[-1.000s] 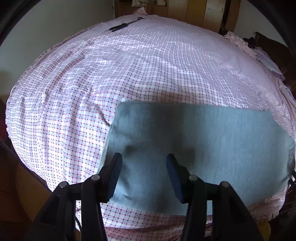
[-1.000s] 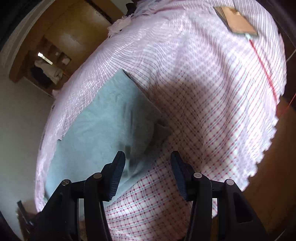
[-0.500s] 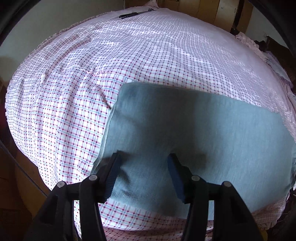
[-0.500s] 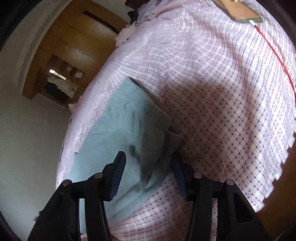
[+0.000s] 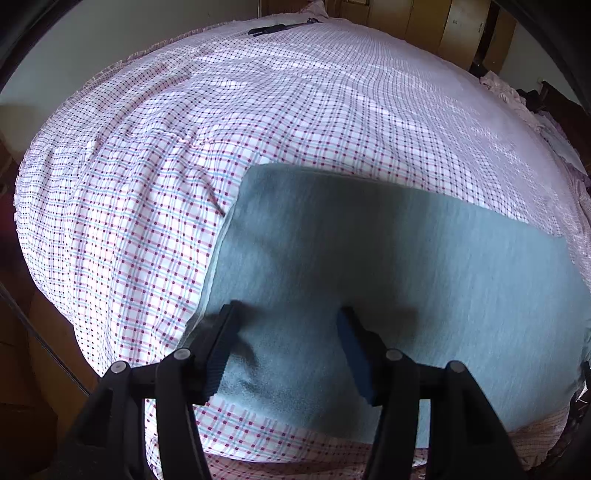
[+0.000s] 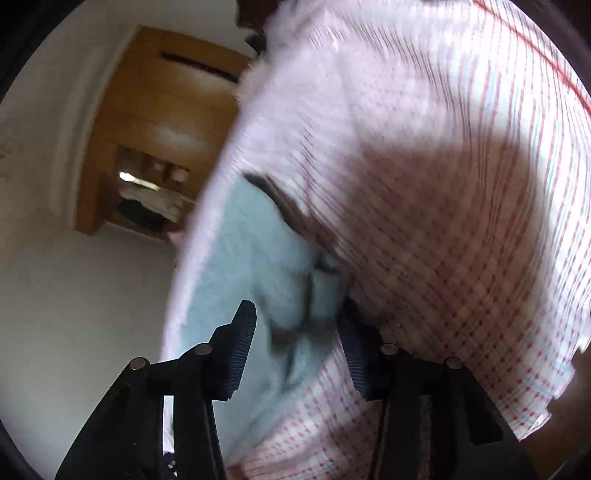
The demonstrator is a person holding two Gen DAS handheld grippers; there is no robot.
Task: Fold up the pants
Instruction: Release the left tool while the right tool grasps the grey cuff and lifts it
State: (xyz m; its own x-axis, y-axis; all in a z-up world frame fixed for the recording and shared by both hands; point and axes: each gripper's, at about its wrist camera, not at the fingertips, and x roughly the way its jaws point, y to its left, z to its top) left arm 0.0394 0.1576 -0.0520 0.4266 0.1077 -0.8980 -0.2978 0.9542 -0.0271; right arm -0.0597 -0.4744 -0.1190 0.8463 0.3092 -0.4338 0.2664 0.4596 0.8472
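The pants are lying flat on the bed, folded into a long grey-blue rectangle near the bed's front edge. In my left wrist view their long axis is running from lower left to right, roughly along that edge, with one short end at the left. I am holding my left claw spread wide over that left end; its left finger is sitting at the cloth's corner and its right finger over the fabric, and whether they are touching I cannot tell. My right claw is also standing spread, straddling the bunched, wrinkled far end of the pants, nothing pinched. That view is blurring. The bed's checked pink sheet is showing no readable writing, and the pants are carrying no visible label. A dark, slim object is lying at the far edge of the bed.
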